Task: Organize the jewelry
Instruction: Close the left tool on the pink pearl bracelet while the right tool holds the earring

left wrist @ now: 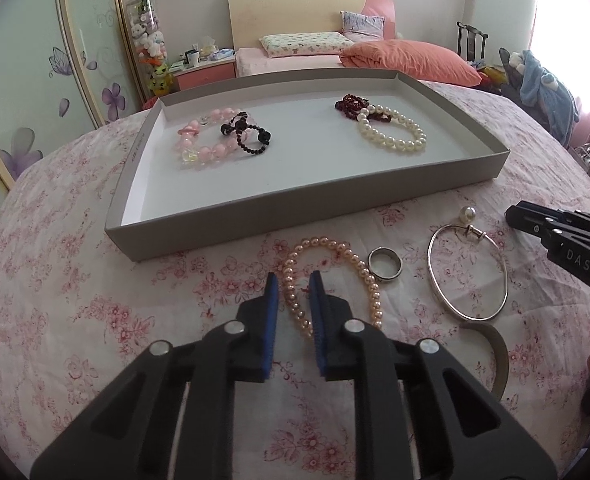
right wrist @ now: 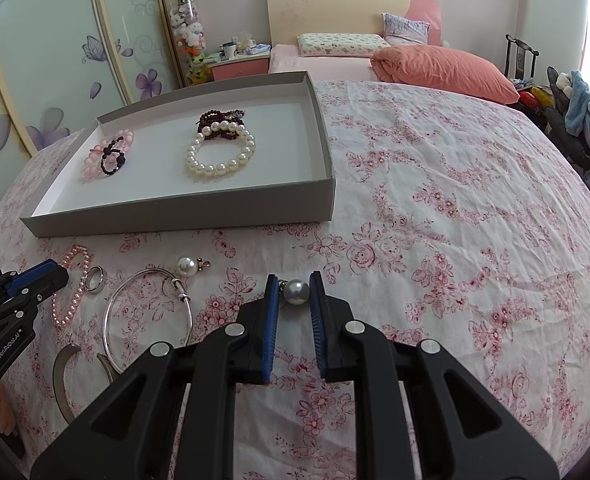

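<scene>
- While four bracelets are already lying in the grey tray [left wrist: 167,240] — a pink bead bracelet [left wrist: 203,140], a black bead bracelet [left wrist: 251,138], a dark red one [left wrist: 353,106] and a white pearl bracelet [left wrist: 395,130] — roughly half the jewelry is still waiting outside it.
- Left hand-held gripper [left wrist: 295,284] is clamping on the peach pearl strand [left wrist: 335,276], just in front of the tray.
- Right hand-held gripper [right wrist: 295,290] is pinching a grey pearl pendant [right wrist: 298,291].
- Still sitting loose: a steel ring [left wrist: 385,264], a silver bangle [left wrist: 469,272], a white pearl charm [left wrist: 467,214] and a curved metal cuff [left wrist: 495,348].
- Everything is resting on a rose-print sheet [right wrist: 435,220] covering a bed; another bed with a coral pillow [right wrist: 443,66] and flower-painted wardrobe doors [right wrist: 55,60] are standing behind.
</scene>
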`<state>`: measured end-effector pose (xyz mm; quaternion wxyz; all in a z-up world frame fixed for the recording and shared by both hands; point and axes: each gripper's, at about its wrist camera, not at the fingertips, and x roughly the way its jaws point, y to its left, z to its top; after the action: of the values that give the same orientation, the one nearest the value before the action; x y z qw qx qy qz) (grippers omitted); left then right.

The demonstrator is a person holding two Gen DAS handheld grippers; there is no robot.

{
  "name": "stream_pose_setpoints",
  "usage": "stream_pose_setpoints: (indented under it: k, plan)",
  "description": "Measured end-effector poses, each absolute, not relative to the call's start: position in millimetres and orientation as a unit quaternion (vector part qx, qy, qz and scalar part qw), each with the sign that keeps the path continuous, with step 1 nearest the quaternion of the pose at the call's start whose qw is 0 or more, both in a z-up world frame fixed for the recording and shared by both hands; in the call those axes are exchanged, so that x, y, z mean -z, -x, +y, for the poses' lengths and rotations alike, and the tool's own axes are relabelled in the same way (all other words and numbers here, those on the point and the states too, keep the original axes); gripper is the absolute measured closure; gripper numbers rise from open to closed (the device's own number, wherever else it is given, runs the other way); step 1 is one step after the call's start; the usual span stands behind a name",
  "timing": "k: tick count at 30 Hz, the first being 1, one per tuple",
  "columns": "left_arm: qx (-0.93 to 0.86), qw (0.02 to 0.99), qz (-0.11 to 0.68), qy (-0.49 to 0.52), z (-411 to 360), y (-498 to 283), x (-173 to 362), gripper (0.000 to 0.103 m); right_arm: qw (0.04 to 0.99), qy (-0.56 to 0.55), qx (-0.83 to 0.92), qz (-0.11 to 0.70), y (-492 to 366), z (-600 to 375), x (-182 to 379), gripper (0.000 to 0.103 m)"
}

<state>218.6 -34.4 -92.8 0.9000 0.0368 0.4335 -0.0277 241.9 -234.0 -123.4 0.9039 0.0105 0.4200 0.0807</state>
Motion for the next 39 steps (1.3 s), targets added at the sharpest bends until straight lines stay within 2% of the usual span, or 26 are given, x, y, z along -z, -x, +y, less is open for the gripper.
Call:
stream_pose_setpoints:
  k: [3, 17, 21, 39]
  plan:
    - [0.026, 0.900, 0.434, -0.033, -32, -219, 93, 0.096, 0.904, -0.011, -0.081, 0.420, -242, -234, 123, 0.086]
    - [-0.029, 0.899, 0.436, -0.017, 26, -207, 92, 0.096, 0.903, -0.014, -0.082, 0.420, -242, -235, 123, 0.086]
    - [-0.035, 0.900, 0.433, 0.016, 47, -203, 91, 0.096, 0.903, -0.014, -0.082, 0.420, -242, -234, 123, 0.086]
    - [-0.030, 0.900, 0.433, 0.028, 50, -200, 90, 0.096, 0.903, -0.012, -0.081, 0.421, -243, -233, 123, 0.086]
